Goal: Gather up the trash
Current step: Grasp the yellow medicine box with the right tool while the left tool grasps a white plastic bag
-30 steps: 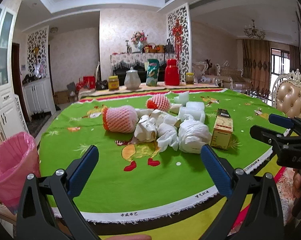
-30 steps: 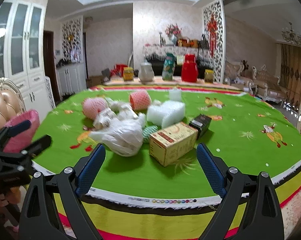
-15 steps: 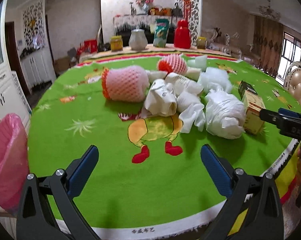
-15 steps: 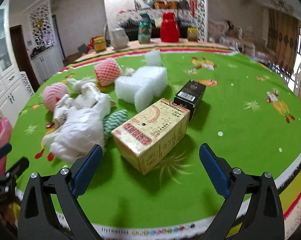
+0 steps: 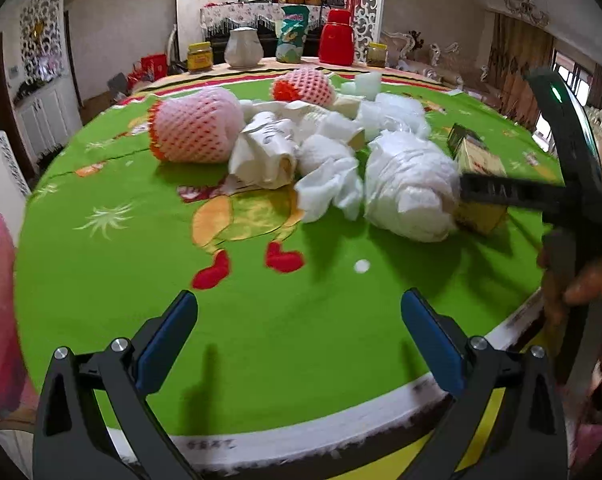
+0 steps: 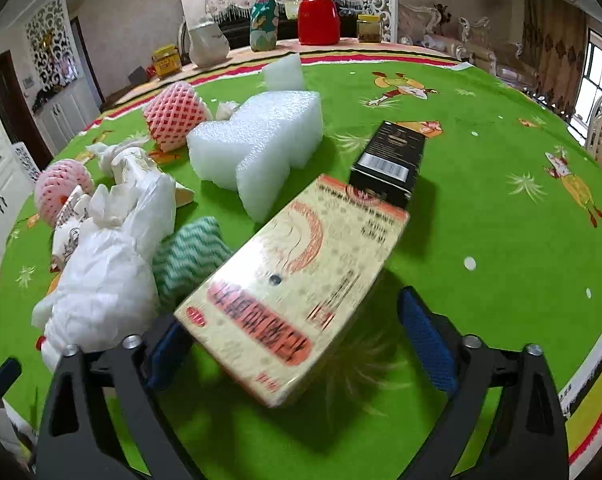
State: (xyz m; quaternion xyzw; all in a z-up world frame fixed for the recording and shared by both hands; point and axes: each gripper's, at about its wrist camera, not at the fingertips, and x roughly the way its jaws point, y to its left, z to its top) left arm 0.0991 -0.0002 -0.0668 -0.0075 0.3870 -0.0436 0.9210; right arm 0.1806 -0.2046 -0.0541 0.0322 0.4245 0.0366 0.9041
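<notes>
Trash pile (image 5: 333, 160) sits mid-tabletop (image 5: 101, 280) in left wrist view; left hand-held gripper (image 5: 299, 332) spread wide over bare green cloth, holding nothing. Right wrist view: right hand-held gripper (image 6: 297, 344) spread, straddling the near end of yellow box (image 6: 297, 280), no visible pinch.

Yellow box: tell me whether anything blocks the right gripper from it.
Nothing visible does. The yellow box lies with its near end already between the open fingers of the right gripper. The white plastic bag and green patterned cloth crowd its left side only.
</notes>
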